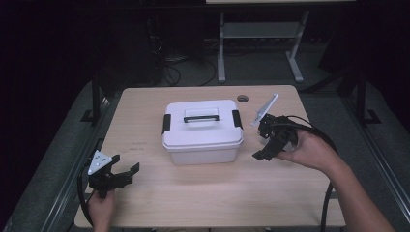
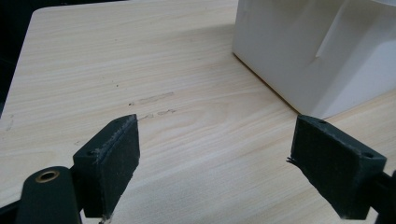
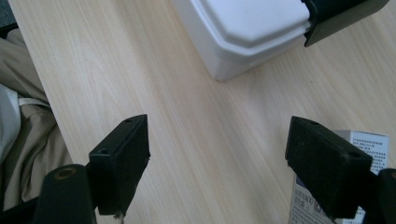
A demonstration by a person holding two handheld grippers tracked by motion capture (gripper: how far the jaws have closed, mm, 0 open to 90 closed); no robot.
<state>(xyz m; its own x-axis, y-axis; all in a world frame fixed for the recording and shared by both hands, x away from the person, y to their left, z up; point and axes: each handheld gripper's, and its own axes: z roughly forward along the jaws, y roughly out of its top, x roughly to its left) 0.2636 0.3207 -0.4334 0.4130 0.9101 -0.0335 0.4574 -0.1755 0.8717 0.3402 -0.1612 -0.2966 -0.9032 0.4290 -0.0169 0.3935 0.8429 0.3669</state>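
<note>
Our left gripper and right gripper both gape wide, holding nothing. The white box sits mid-table between them — rigid, smooth plastic, likely light (contents unknown). We'd judge its black handle or side latches the surest hold.

White lidded box with black latches stands closed, upright, mid-table.

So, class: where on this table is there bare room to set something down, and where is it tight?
Bare wood lies left of the white box, up to the table edge, and along the front between the left hand-held gripper and the right forearm. It is tight on the right, between box and right hand-held gripper.
</note>
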